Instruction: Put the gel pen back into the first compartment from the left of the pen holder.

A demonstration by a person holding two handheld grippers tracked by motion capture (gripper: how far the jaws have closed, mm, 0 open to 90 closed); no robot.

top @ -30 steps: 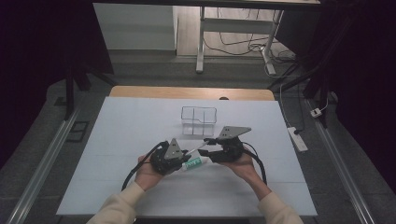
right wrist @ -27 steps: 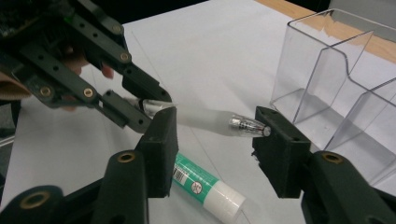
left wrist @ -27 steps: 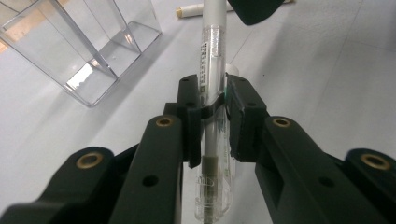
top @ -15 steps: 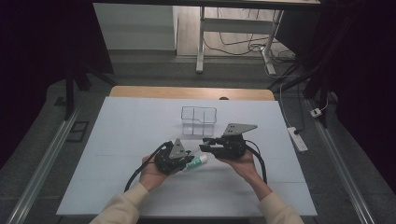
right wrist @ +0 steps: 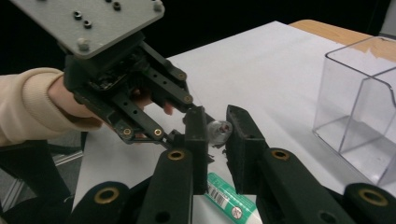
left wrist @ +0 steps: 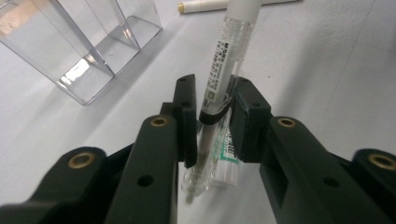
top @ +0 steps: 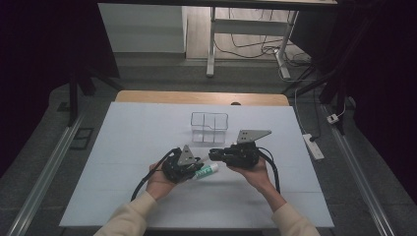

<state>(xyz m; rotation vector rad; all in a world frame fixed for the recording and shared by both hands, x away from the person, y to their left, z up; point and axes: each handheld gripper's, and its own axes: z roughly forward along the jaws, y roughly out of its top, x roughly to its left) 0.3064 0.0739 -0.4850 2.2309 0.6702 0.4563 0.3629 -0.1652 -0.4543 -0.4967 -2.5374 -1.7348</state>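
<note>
A clear pen (left wrist: 224, 56) with a white cap and a barcode label runs lengthwise between the pads of my left gripper (left wrist: 215, 86), which pinch it at a black band; these jaws have just been opening a little. My right gripper (right wrist: 215, 119) faces the left one, and its jaws have just been closing on the pen's near end (right wrist: 218, 131). In the high view the left gripper (top: 199, 164) and right gripper (top: 215, 155) meet tip to tip at the table's middle. A green and white tube (top: 206, 172) lies on the table under them.
A clear plastic compartment box (top: 210, 127) stands just behind the grippers. A cream stick (left wrist: 224, 4) lies on the table beyond the pen. The white table (top: 123, 147) has free room left and right. A power strip (top: 313, 146) lies off its right edge.
Both hands stay where they were. The right gripper's jaws have drawn together at the pen's end.
</note>
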